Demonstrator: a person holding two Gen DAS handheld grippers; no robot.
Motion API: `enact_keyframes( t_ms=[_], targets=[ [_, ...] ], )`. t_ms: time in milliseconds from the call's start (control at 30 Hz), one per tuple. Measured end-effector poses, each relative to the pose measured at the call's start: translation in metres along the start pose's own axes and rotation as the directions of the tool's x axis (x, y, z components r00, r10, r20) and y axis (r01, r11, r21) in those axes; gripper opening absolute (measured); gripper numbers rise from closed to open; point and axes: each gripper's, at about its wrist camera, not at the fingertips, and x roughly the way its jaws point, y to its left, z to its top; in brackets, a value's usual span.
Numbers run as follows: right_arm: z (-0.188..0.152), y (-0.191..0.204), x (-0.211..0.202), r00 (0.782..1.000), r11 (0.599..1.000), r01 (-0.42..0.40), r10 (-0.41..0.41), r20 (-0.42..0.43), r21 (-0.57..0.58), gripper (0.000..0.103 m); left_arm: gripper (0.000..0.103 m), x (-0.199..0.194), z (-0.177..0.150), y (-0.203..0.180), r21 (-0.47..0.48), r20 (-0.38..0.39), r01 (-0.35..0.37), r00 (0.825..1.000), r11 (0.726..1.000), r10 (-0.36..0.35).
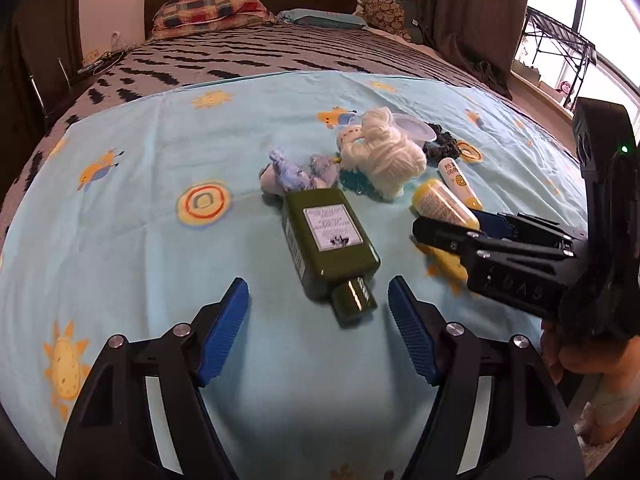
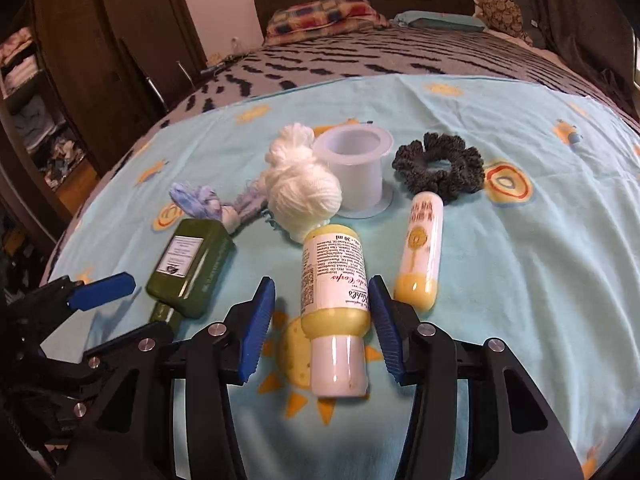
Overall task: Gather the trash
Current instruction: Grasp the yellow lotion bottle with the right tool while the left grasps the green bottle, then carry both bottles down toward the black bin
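Observation:
A dark green bottle [image 1: 330, 240] lies on the light blue sheet [image 1: 140, 220], cap toward me. My left gripper [image 1: 319, 320] is open, its blue pads on either side of the cap, not touching. In the right wrist view a yellow bottle with a white cap [image 2: 334, 304] lies between the open pads of my right gripper [image 2: 322, 326], with a gap on each side. The green bottle [image 2: 190, 266] lies to its left, a yellow-and-white tube [image 2: 420, 256] to its right. The right gripper [image 1: 452, 236] also shows in the left wrist view, over the yellow bottle [image 1: 442, 204].
Behind the bottles lie a white yarn ball [image 2: 302, 192], a clear plastic cup [image 2: 354, 164], a dark crocheted scrunchie [image 2: 438, 166] and a blue-white cloth scrap [image 2: 200, 204]. Pillows [image 2: 324, 16] and a headboard are at the far end. A wardrobe [image 2: 80, 80] stands left.

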Motion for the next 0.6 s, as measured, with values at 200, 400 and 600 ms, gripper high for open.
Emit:
enact_keyframes(
  t_ms=[200,400,600],
  targets=[
    [0.003,-0.009,0.002,1.0,1.0,-0.006,0.006,-0.003,0.005,0.033,0.061,0.021,0.014,-0.004,0.018,-0.007,-0.022,1.0,1.0,0.022],
    [0.001,-0.005,0.003,1.0,0.999,0.021,-0.02,0.004,-0.028,0.032,0.052,0.036,0.025,-0.006,0.028,-0.017,-0.034,0.999,0.999,0.035],
    [-0.006,-0.005,-0.005,1.0,1.0,0.014,-0.013,0.007,-0.026,0.032,0.043,0.027,0.017,-0.006,0.037,-0.013,-0.034,0.999,0.999,0.035]
  ],
)
